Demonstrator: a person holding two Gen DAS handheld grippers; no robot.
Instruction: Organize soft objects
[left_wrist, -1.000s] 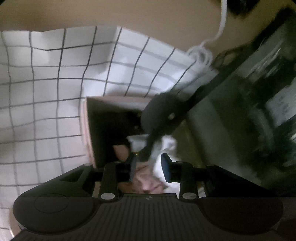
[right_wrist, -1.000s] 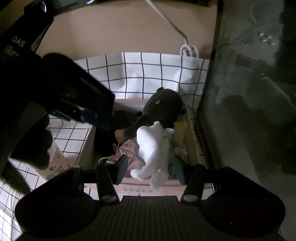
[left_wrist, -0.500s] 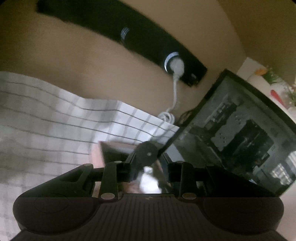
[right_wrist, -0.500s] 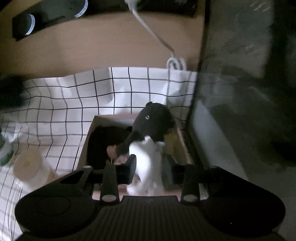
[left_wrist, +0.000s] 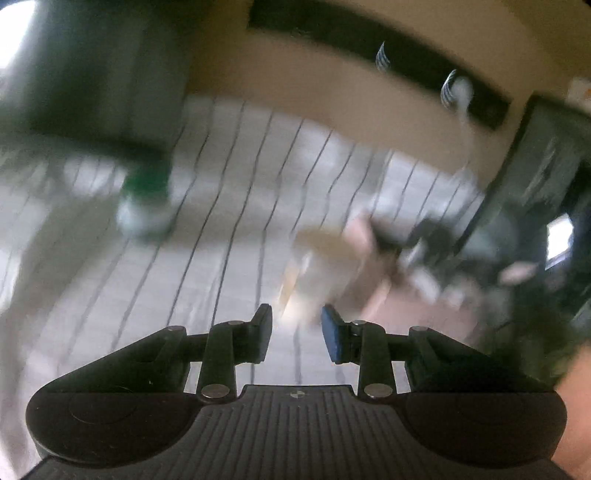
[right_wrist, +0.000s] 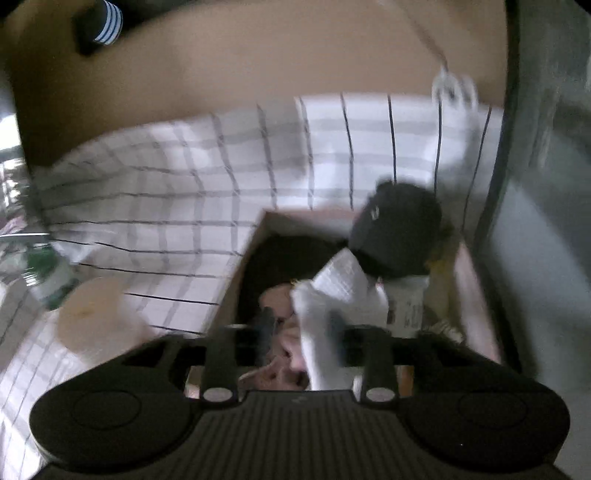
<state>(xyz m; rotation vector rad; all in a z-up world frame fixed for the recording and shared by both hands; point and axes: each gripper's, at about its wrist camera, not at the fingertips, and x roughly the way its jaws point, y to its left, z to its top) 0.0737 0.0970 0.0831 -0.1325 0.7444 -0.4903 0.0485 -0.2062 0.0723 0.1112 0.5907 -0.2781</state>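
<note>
Worktop (right_wrist: 229, 162), spread with a white cloth gridded in black; a dark glass-fronted cabinet (right_wrist: 546, 206) stands at its right edge. Cardboard box (right_wrist: 255, 236), open-topped, against that cabinet, holding the soft things. Black plush toy (right_wrist: 399, 229), head up at the box's far right corner. White plush toy (right_wrist: 332, 291), lying in the box just below the black one, long axis running from the black head down toward the right claw (right_wrist: 301, 330). The right claw's fingers stand either side of its lower end and appear clenched on it, though blur makes the contact uncertain. Pink soft item (right_wrist: 284, 354), beneath the white toy, partly hidden. Paper roll (right_wrist: 99, 314), on the cloth left of the box; green-labelled bottle (right_wrist: 48, 273) just beyond it. Left claw (left_wrist: 295, 332), released, holding nothing, over bare cloth well left of the box; the right is clearly the nearer. The right view shows the box contents; the left view, heavily smeared, shows them only as a blur at right.
</note>
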